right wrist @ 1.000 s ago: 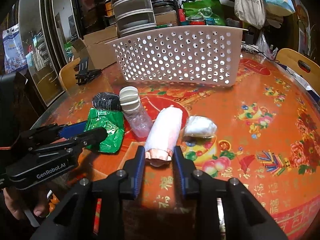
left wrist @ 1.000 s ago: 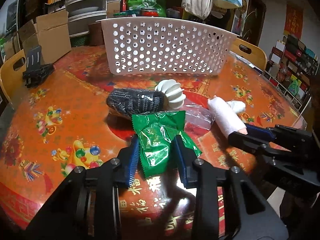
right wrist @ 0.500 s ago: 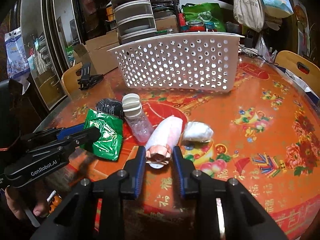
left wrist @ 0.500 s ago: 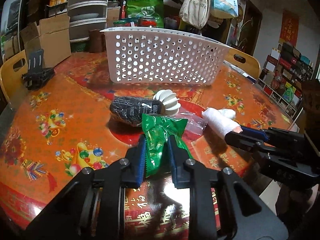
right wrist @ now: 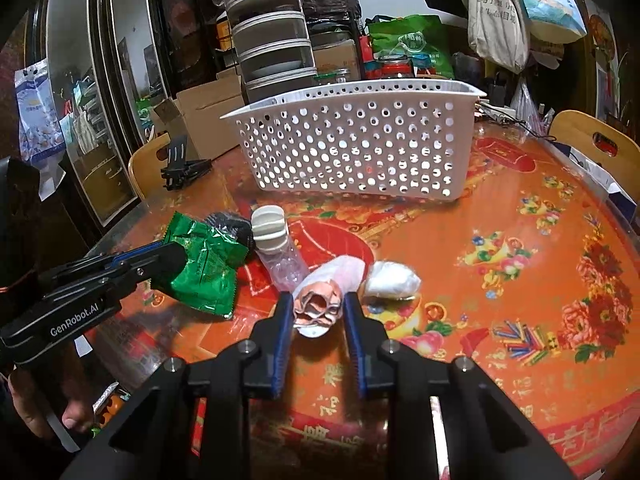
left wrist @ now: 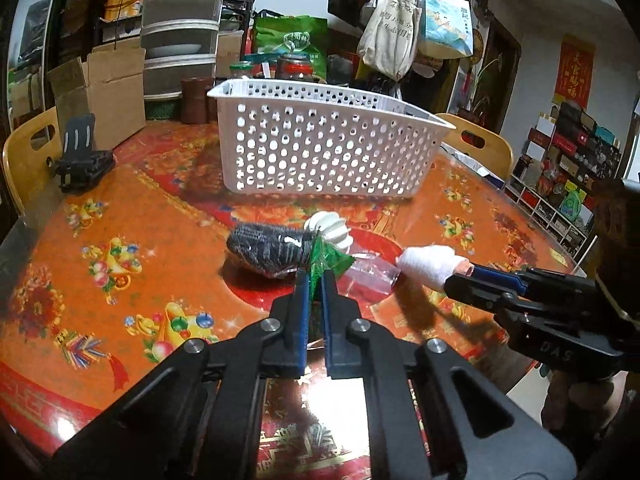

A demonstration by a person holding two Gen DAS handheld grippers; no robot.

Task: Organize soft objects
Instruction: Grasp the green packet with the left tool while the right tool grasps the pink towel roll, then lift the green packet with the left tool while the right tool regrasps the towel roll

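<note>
My left gripper (left wrist: 315,280) is shut on a green foil packet (left wrist: 326,258) and holds it off the table; the packet also shows in the right wrist view (right wrist: 204,264). My right gripper (right wrist: 316,304) is shut on a white rolled sock with a pink end (right wrist: 320,300), lifted slightly; it also shows in the left wrist view (left wrist: 430,264). A dark knitted sock (left wrist: 268,246), a clear plastic bottle with a white ribbed cap (right wrist: 276,248) and a small white bundle (right wrist: 392,280) lie on the table. A white perforated basket (left wrist: 324,144) stands behind them.
The round table has an orange and red patterned cover (left wrist: 120,220). A black phone stand (left wrist: 80,160) sits at the far left. Wooden chairs (left wrist: 24,152) ring the table. Cardboard boxes (left wrist: 100,92), stacked containers and hanging bags stand behind the basket.
My left gripper has closed on the green packet and lifted it. My right gripper has raised the white rolled sock off the table. Both views have risen.
</note>
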